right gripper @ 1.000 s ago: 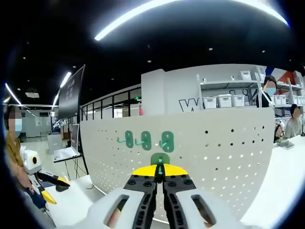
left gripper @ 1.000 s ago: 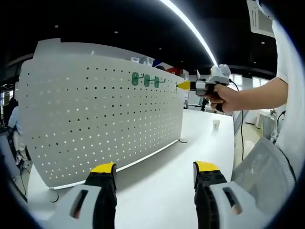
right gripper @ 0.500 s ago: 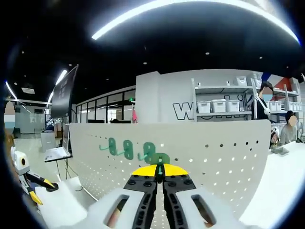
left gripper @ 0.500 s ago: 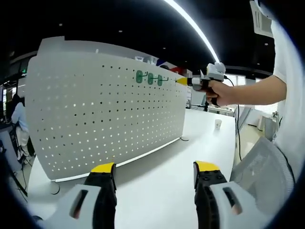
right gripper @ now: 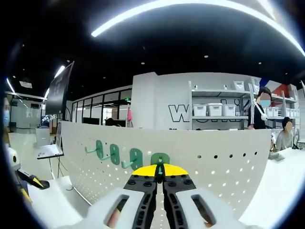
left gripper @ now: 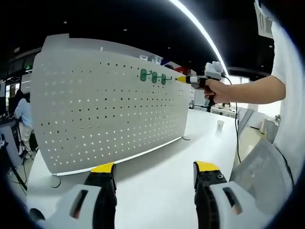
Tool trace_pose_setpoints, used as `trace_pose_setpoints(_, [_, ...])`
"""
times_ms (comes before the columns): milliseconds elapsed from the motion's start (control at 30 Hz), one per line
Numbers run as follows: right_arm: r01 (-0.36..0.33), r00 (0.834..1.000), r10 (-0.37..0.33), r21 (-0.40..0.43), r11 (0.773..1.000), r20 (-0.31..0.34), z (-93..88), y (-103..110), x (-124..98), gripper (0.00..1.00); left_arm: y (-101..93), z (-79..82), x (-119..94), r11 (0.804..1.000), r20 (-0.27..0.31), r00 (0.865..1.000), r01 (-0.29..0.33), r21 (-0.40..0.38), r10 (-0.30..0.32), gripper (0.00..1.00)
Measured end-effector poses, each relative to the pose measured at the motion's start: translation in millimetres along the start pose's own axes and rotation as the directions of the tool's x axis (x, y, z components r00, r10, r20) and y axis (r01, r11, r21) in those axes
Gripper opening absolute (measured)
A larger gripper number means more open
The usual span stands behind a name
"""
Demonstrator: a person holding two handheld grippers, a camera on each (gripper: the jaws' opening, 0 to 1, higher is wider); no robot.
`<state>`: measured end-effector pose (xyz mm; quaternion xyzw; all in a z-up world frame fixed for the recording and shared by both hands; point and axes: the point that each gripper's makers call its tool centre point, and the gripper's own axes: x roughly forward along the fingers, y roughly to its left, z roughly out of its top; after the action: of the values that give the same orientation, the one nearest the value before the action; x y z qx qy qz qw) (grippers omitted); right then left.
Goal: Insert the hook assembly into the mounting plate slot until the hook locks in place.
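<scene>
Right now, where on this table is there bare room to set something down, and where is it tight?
The white table is bare between the foot of the pegboard and the left gripper, and onward toward the small paper cup. It is crowded at the board's top edge, where the right gripper holds a green hook beside three mounted green hooks.

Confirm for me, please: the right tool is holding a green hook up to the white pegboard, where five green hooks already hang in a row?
Not five. The right gripper view shows three green hooks hanging on the pegboard; the right tool holds a fourth green hook up to it.
</scene>
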<state>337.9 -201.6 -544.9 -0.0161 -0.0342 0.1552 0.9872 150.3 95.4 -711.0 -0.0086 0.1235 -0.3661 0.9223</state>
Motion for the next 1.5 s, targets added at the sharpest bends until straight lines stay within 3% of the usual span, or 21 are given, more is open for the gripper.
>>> trace_pose_setpoints(867, [0.037, 0.999, -0.037, -0.02, 0.999, 0.011, -5.8, -5, 20, 0.0, 6.1, -4.5, -7, 0.999, -0.016, 0.999, -0.032, -0.029, 0.031, 0.64])
trace_pose_setpoints(1133, [0.128, 0.992, -0.126, -0.071, 0.989, 0.025, -7.5, -5, 23, 0.01, 7.8, -6.0, -10, 0.998, -0.013, 0.999, -0.043, -0.043, 0.043, 0.63])
trace_pose_setpoints(1333, [0.205, 0.978, -0.203, -0.025, 0.978, 0.052, -9.1, -6, 24, 0.01, 5.1, -9.3, -9, 0.998, -0.028, 0.999, -0.037, -0.046, 0.036, 0.62])
trace_pose_setpoints(1500, [0.222, 0.974, -0.221, -0.029, 0.975, 0.054, -10.6, -6, 23, 0.01, 6.6, -6.6, -10, 0.998, -0.018, 0.999, -0.04, -0.047, 0.04, 0.63])
